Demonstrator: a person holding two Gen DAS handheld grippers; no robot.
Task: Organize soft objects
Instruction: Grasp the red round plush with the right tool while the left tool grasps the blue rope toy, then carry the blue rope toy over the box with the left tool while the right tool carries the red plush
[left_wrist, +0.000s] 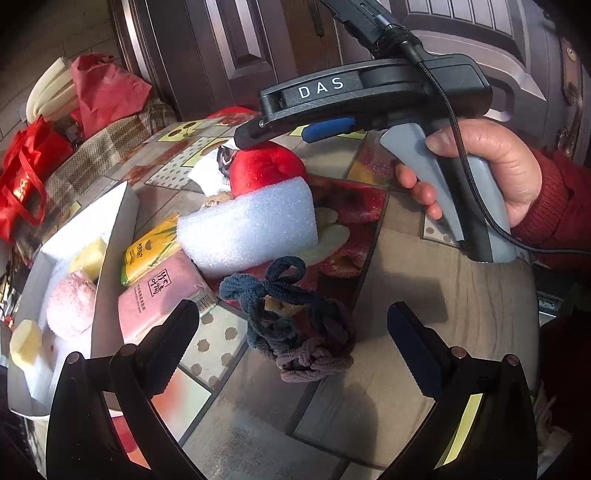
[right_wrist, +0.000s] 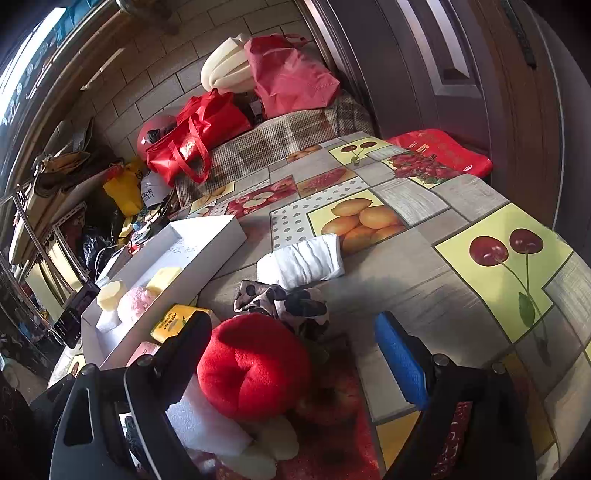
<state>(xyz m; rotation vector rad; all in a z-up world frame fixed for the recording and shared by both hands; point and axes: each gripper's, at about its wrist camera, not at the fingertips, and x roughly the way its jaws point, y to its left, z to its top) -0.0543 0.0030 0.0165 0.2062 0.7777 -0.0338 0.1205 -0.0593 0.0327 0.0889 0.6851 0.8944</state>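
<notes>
From the left wrist, the left gripper (left_wrist: 291, 343) stands wide open and empty over a tangle of hair ties (left_wrist: 295, 325); white foam (left_wrist: 255, 225) lies at twelve o'clock. From the right wrist, the right gripper (right_wrist: 295, 354) gapes around a red plush cushion (right_wrist: 255, 365), pads not pressing; the white box (right_wrist: 207, 240) sits at ten o'clock.

Home interior: fruit-print tablecloth (right_wrist: 461, 206), panelled wooden door (right_wrist: 424, 66), red shopping bags (right_wrist: 192, 144) (cluttered shelf (right_wrist: 44, 221) beside).

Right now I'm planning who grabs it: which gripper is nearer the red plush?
Right. The right gripper has the red plush between its open fingers; the left gripper hangs back over the hair ties.
</notes>
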